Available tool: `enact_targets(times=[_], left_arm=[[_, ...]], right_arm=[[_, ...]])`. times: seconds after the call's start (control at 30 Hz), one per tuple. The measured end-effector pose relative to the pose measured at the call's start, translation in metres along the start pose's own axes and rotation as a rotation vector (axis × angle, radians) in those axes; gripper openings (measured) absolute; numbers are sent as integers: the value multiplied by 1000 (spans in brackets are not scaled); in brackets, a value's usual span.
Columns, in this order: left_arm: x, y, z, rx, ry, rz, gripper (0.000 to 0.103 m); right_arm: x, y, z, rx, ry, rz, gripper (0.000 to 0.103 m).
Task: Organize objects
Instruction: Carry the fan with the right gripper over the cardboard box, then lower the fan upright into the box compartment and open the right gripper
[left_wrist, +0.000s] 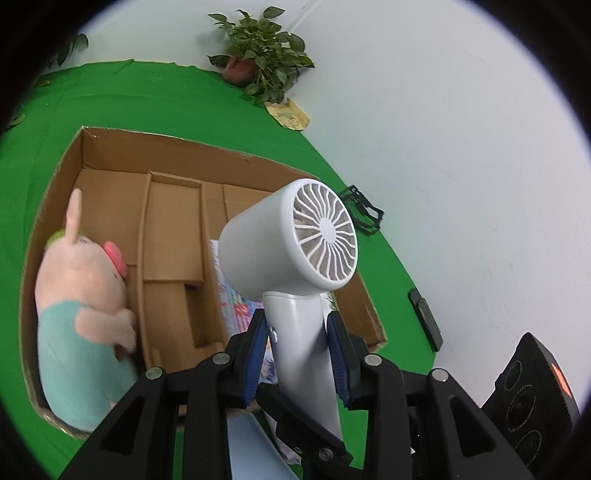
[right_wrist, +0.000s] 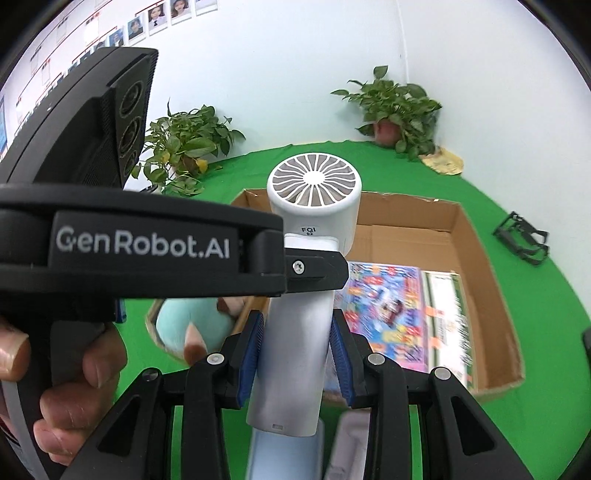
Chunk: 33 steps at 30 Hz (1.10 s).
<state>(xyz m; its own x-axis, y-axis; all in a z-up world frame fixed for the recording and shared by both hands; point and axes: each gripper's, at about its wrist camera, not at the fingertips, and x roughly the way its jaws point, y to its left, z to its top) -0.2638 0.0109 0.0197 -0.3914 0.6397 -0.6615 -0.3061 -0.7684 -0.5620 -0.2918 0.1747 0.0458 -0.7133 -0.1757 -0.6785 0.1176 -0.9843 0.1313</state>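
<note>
A bench (left_wrist: 110, 96) covered in green cloth is seen in both views, backed by a white wall. On it a large open cardboard box (left_wrist: 110, 177) is set, with folded flaps lying flat on its floor. Inside the box, at one end, a plush pig (left_wrist: 81, 295) in a teal shirt is laid against the wall; at the other end a colourful picture book (right_wrist: 388, 314) is laid flat, with a second, paler book (right_wrist: 447, 317) just beside it.

Above the box a white hair dryer (left_wrist: 288, 236) is held upright, its vented round end turned upward in the right wrist view. Its handle is gripped by both pairs of tongs: the left tongs (left_wrist: 297, 354) are closed on the handle near its upper part, and the right tongs (right_wrist: 297, 358) are closed on it lower down, with the blue pads (right_wrist: 251, 354) pressed against either side. In the right wrist view the left device is seen crossing from the left, held by the person's left hand (right_wrist: 66, 387).

Two potted plants (right_wrist: 399, 107) (right_wrist: 184, 144) are stood at the far edge of the bench. A black wire holder (right_wrist: 522, 240) is lying on the cloth near the box, and a dark flat remote-like object (left_wrist: 424, 317) is lying apart from it
</note>
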Motion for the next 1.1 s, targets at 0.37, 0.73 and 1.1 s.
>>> enact_targets(times=[0.37, 0.73, 1.1], left_arm=[[33, 63, 31, -68, 52, 36, 30], [58, 79, 20, -57, 105, 87, 29], [61, 89, 18, -51, 122, 159, 30]], right_arm=[[63, 21, -20, 59, 70, 27, 34], [115, 7, -42, 127, 126, 28, 34], [124, -3, -47, 170, 137, 60, 35]])
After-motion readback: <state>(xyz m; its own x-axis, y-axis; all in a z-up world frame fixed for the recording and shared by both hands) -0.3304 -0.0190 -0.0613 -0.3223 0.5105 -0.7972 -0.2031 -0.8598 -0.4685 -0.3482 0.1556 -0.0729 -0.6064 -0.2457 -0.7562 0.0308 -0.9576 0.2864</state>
